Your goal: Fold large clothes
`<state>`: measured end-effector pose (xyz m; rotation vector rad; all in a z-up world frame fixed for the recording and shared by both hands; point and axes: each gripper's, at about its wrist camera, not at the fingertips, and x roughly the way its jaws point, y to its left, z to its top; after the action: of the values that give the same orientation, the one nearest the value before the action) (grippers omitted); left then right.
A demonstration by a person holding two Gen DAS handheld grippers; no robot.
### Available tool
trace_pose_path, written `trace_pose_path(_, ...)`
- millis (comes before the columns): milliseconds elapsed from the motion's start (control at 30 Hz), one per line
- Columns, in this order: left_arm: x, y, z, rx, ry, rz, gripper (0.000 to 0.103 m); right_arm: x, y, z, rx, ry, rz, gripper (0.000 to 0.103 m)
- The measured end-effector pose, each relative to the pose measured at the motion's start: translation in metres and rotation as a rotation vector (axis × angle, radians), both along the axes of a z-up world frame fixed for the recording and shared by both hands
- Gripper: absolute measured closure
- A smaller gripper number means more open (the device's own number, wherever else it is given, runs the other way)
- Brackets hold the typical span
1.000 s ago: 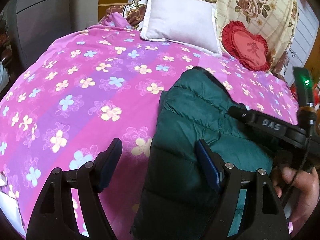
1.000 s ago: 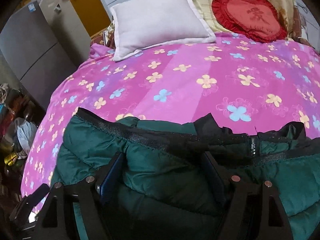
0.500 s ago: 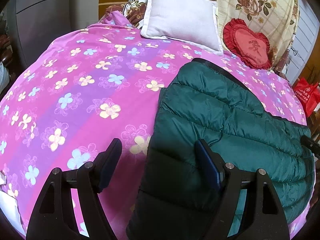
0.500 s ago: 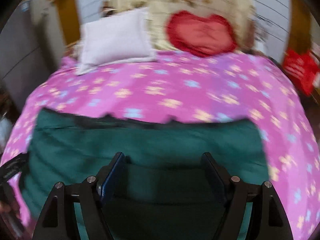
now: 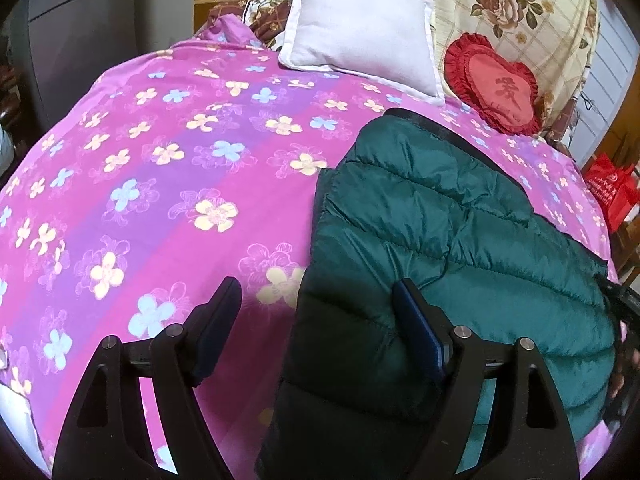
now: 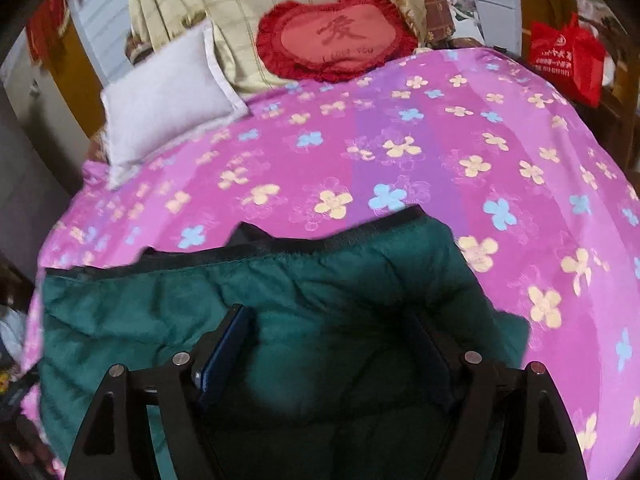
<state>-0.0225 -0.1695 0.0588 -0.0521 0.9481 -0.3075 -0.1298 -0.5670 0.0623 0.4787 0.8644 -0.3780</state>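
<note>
In the left wrist view, the left hand-held gripper [image 5: 318, 316] hangs with its fingers wide apart and nothing between them, over the left edge of the dark green puffer jacket [image 5: 460, 248]. The jacket lies folded on the pink flowered bedspread [image 5: 160, 184], below the white pillow [image 5: 360, 32] and red heart cushion [image 5: 496, 84].

In the right wrist view, the right hand-held gripper [image 6: 332, 344] is likewise spread apart above the jacket [image 6: 300, 292], which lies at the near side of the bedspread [image 6: 440, 140]; whether the fingers touch the fabric cannot be told. A red bag [image 6: 568, 60] stands beyond the bed.
</note>
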Motion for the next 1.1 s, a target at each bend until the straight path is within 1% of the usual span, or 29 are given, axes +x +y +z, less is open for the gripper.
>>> trace_pose_path(33,-0.001,0.002,0.003,-0.006,0.002,0.000,0.024,-0.014,0.001,0.009,0.002,-0.030,-0.001,0.026)
trace_pose_path(100,-0.005,0.005,0.008,-0.017,-0.007,0.000,0.024,-0.035,0.002,0.019,-0.020,-0.049,-0.012,0.026)
trace_pose_path(200,-0.009,0.006,0.009,-0.023,-0.006,-0.005,0.024,-0.059,0.001,0.021,-0.027,-0.050,-0.038,0.026)
trace_pose_path(267,-0.010,0.005,0.006,-0.029,0.004,-0.009,0.024,-0.067,-0.004,0.010,-0.015,-0.019,-0.055,0.026)
trace_pose_path(333,-0.010,0.004,0.002,-0.027,0.012,-0.009,0.024,-0.069,-0.008,-0.007,0.000,0.022,-0.067,0.026)
trace_pose_path(400,-0.009,0.004,-0.001,-0.032,0.019,-0.009,0.024,-0.074,-0.017,-0.025,0.087,-0.008,-0.087,0.024)
trace_pose_path(467,-0.009,0.006,-0.003,-0.050,0.030,-0.006,0.024,-0.079,-0.021,-0.027,0.116,-0.027,-0.108,0.023)
trace_pose_path(533,-0.010,0.010,-0.001,-0.062,0.045,-0.005,0.024,-0.083,-0.017,-0.019,0.096,-0.031,-0.116,0.023)
trace_pose_path(633,-0.015,0.015,0.005,-0.061,0.027,-0.007,0.024,-0.096,-0.009,-0.004,0.060,-0.054,-0.132,0.023)
trace_pose_path(800,-0.026,0.018,0.012,-0.068,0.013,-0.027,0.024,-0.120,0.006,0.011,0.092,-0.114,-0.117,0.023)
trace_pose_path(867,-0.031,0.016,0.013,-0.065,0.007,-0.038,0.024,-0.124,0.014,0.011,0.074,-0.107,-0.100,0.023)
trace_pose_path(967,-0.036,0.011,0.012,-0.054,0.006,-0.059,0.024,-0.124,0.023,0.009,0.020,-0.066,-0.087,0.023)
trace_pose_path(1033,-0.038,0.009,0.013,-0.051,0.000,-0.065,0.024,-0.127,0.026,0.013,-0.007,-0.074,-0.090,0.023)
trace_pose_path(1100,-0.039,0.008,0.012,-0.043,-0.008,-0.067,0.024,-0.127,0.027,0.016,-0.011,-0.086,-0.097,0.023)
